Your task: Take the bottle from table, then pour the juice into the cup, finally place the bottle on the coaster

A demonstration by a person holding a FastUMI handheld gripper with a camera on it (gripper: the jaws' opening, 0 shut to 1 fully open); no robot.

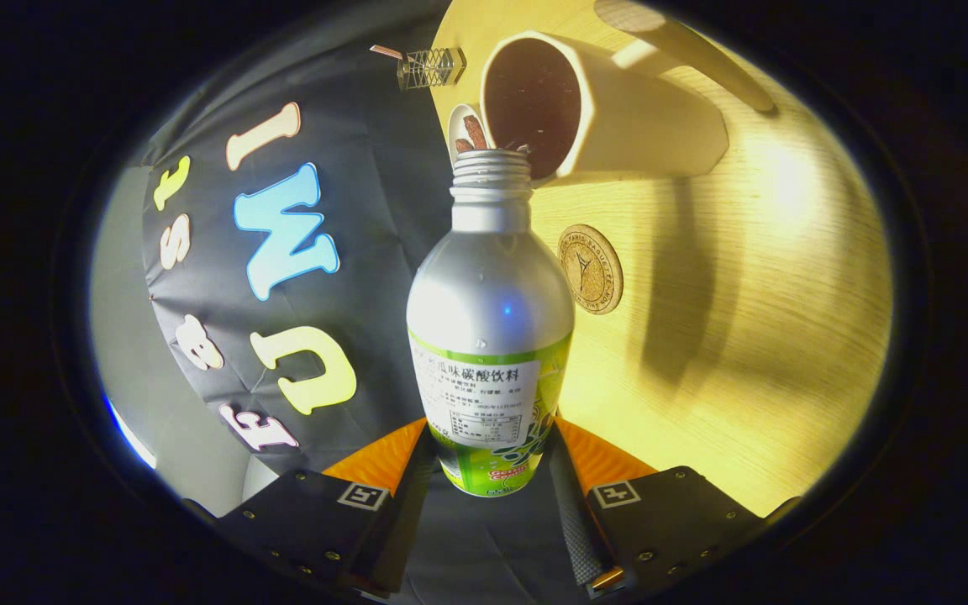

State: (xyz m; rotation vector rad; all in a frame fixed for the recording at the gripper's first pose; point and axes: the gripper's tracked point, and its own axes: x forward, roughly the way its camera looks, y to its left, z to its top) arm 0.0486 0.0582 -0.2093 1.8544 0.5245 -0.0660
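My gripper (491, 470) is shut on a silver bottle (491, 294) with a green and white label, one finger on each side of its lower body. The view is rolled sideways, so the bottle lies tipped with its open threaded neck (492, 172) at the rim of a white cup (618, 113). The cup's inside looks dark. A round cork coaster (591, 269) lies on the wooden table (770, 336) just beside the bottle, between it and the cup's base side.
A small white dish (465, 130) holding brownish pieces sits right by the cup's rim. A small wire cage-like object (431, 67) stands beyond it near the table's edge. The cup's shadow falls across the table.
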